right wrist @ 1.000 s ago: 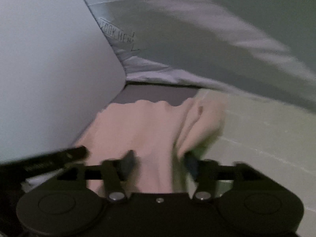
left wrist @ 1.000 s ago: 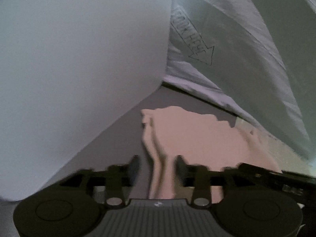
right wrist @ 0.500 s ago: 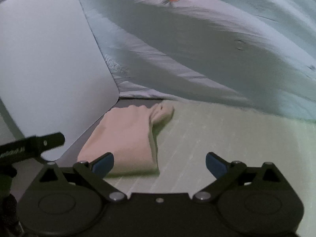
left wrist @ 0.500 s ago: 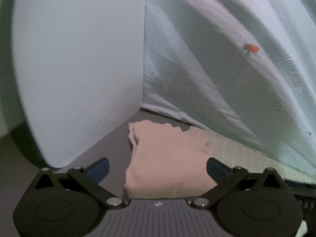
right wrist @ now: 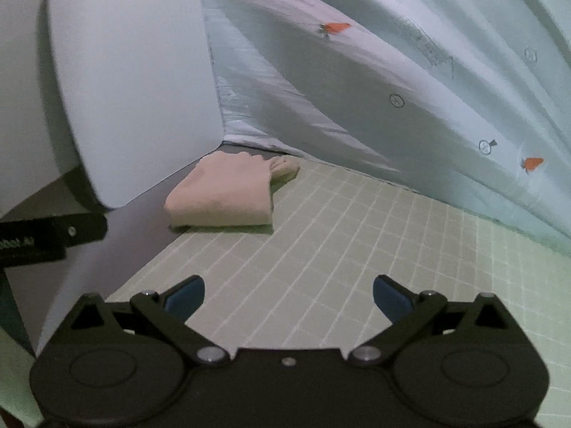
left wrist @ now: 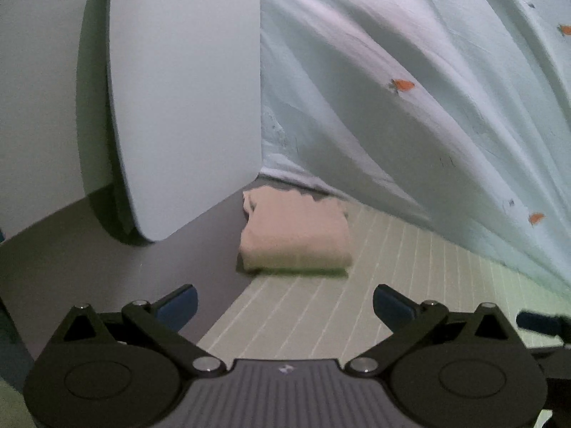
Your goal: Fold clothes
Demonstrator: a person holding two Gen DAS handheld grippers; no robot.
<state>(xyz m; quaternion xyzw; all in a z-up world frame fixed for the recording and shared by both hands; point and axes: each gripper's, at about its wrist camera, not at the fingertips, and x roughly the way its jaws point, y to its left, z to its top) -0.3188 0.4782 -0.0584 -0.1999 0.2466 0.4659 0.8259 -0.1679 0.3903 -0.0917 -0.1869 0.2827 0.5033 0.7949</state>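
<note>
Both grippers, left gripper (left wrist: 284, 301) and right gripper (right wrist: 288, 294), gape empty; folded pink garment (left wrist: 296, 237) rests released. Next, I'd fetch another piece.

white board (left wrist: 185, 100), pale sheet (left wrist: 428, 107), gridded mat (right wrist: 357, 249)

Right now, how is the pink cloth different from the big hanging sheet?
The pink cloth is small; the sheet is far bigger. The cloth lies folded flat on the grid mat; the sheet hangs slanting with long creases. The cloth is plain; the sheet is pale with little orange prints. Both are fabric.
</note>
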